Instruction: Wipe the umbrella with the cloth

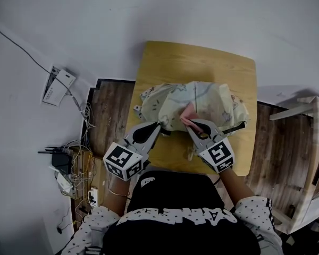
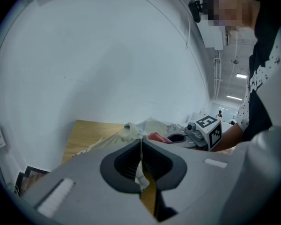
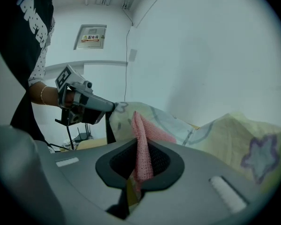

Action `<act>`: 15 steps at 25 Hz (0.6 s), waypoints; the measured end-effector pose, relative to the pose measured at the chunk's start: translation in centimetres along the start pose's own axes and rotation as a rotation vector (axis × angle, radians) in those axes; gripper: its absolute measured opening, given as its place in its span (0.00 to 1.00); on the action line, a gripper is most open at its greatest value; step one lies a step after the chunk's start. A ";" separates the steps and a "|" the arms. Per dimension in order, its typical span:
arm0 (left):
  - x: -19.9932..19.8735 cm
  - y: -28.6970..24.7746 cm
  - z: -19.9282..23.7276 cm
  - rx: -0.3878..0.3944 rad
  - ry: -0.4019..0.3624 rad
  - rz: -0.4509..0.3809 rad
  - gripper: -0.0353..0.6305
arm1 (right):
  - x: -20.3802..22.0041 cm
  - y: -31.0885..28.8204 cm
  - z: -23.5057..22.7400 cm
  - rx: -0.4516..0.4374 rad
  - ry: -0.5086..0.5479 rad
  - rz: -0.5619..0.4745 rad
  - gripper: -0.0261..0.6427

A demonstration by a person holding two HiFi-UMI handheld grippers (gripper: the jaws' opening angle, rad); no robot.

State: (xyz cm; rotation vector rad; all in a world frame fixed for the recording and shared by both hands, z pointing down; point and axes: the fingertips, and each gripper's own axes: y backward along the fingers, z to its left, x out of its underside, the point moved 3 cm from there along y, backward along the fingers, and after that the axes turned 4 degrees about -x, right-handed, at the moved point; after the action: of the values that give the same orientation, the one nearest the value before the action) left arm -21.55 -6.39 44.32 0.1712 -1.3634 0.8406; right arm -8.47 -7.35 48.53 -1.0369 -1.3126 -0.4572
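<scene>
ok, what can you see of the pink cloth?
The pink cloth is a small, soft piece with a fine knitted or mesh-like texture, bunched into a vertical fold. The right gripper is shut on it, with one end poking above the jaws. Its free end lies against the pale, star-printed canopy of the umbrella, which lies crumpled on the wooden table. Its full size is hidden.

The 2 grippers point forward and slightly down, side by side at the near edge of the umbrella. The left gripper has its jaws closed on a fold of umbrella fabric. The right gripper clamps the pink cloth.
</scene>
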 end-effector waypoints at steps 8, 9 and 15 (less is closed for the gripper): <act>0.1 0.0 -0.1 -0.010 0.003 -0.006 0.07 | 1.2 0.4 2.0 -0.077 -0.004 0.033 0.09; 0.1 0.0 -0.1 -0.012 0.004 -0.007 0.07 | 1.4 0.5 2.3 -0.086 -0.006 0.037 0.09; 0.1 -0.1 -0.3 -0.020 0.008 -0.015 0.07 | 2.3 1.1 3.5 -0.131 -0.014 0.065 0.09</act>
State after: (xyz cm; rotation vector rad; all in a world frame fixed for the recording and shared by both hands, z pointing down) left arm -21.30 -6.26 44.33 0.1617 -1.3611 0.8141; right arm -9.00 -3.30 49.98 -1.1905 -1.2701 -0.4928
